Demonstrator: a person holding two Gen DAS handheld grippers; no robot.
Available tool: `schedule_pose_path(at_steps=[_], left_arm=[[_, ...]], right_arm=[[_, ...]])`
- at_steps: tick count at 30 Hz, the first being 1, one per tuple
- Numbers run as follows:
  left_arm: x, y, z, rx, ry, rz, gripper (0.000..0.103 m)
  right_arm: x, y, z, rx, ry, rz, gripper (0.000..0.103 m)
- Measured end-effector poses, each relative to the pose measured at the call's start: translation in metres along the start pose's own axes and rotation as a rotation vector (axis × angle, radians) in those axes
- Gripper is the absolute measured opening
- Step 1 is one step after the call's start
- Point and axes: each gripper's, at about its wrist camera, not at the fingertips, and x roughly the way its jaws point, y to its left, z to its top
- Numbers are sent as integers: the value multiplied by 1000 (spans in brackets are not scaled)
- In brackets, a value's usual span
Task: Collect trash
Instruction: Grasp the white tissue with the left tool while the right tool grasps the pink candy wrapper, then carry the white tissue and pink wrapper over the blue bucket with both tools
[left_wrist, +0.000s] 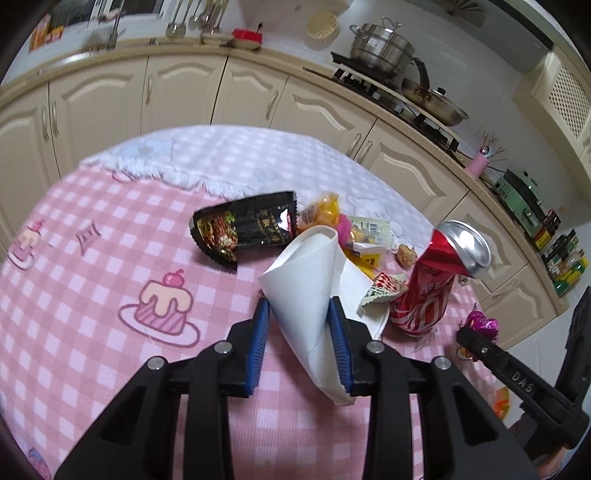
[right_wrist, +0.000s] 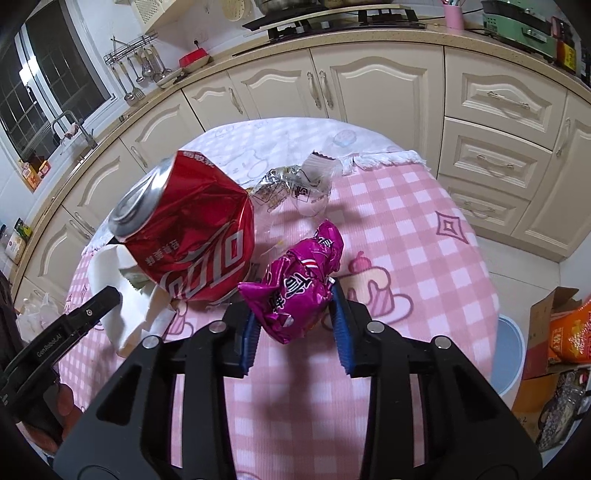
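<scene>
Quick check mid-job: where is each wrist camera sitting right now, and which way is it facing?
Left wrist: on the left gripper, looking down over the pink checked table toward the stove; its blue pads clamp white paper, and the other gripper's finger shows at the right edge.
Right wrist: on the right gripper, angled down toward the cabinets; its pads clamp a magenta wrapper.
Shared: the crushed red can and the white paper.

A round table covered by a pink checked cloth (left_wrist: 92, 236) printed with cakes, a white fringed cloth (left_wrist: 229, 155) beyond it. Behind, cream kitchen cabinets (right_wrist: 369, 88), a steel pot (left_wrist: 382, 46) and a frying pan (left_wrist: 432, 99) on the stove, a pink utensil cup (left_wrist: 478, 164).
</scene>
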Motion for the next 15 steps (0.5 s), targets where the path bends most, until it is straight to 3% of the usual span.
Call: schedule_pose_path(at_steps=[7,15], left_arm=[[-28,-20,-14,123,-97,113,31],[-59,-37,-25,180,-185,192,31]], right_arm=[[-19,0,-11,-1,-20,9,34],[-43,-5,-24,13,-45,30,34]])
